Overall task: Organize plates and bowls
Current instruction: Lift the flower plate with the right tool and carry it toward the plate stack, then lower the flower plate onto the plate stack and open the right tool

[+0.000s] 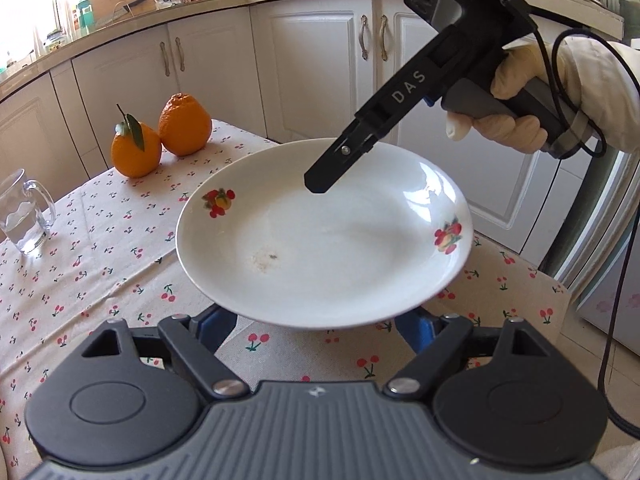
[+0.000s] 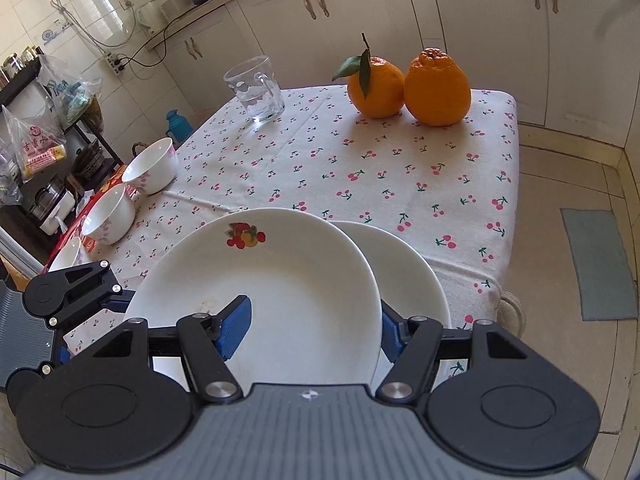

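Right gripper [image 2: 316, 330] jaws pinch the tilted plate [image 2: 280, 280] edgewise, its face leftward; left gripper [image 1: 316, 326] jaws spread.

bare tablecloth [image 2: 400, 184] mid-table, oranges [image 2: 404, 86], mug [image 2: 256, 90] behind

Home kitchen: cabinets [image 1: 312, 64], countertop [image 1: 120, 28].

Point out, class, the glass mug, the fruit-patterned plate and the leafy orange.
glass mug [image 2: 256, 90], right wrist view, on its clear side wall.
fruit-patterned plate [image 1: 320, 240], left wrist view, on its white centre.
leafy orange [image 2: 376, 88], right wrist view, on its peel.
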Available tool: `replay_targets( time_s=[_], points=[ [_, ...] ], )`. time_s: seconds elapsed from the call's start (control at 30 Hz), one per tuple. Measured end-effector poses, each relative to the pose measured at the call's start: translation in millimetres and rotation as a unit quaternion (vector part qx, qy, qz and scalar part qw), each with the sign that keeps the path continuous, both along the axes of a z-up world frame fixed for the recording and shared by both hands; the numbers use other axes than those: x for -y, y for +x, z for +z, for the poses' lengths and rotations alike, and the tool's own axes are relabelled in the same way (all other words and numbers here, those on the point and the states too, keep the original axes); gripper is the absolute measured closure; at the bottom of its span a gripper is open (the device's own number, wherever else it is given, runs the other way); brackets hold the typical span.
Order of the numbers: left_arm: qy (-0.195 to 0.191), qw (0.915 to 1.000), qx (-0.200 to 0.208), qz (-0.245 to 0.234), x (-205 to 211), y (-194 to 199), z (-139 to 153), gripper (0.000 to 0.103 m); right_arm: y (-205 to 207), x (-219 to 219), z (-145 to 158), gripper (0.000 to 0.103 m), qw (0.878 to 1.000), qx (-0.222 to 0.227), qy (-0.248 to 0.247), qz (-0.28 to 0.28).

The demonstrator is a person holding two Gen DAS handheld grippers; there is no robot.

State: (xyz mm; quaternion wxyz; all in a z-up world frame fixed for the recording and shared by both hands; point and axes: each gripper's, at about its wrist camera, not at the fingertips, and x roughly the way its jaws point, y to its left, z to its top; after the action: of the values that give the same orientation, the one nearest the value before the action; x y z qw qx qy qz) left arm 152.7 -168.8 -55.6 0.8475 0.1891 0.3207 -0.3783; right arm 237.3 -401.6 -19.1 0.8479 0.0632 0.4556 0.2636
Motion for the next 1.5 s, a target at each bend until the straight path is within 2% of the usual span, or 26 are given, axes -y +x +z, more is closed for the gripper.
replay_targets(
  time_s=[0.5, 1.5],
  points=[
    [0.001, 0.9999, -0.013, -0.009, 4, 10, -5, 0.018, 0, 9, -13, 0.032, 1.000, -0.013, 0.002, -0.008],
    [-0.013, 0.9994, -0.020, -0.026, 2, 13, -6, 0.017, -29, 23, -9, 0.032, 0.999, -0.013, 0.009, -0.041]
  ],
)
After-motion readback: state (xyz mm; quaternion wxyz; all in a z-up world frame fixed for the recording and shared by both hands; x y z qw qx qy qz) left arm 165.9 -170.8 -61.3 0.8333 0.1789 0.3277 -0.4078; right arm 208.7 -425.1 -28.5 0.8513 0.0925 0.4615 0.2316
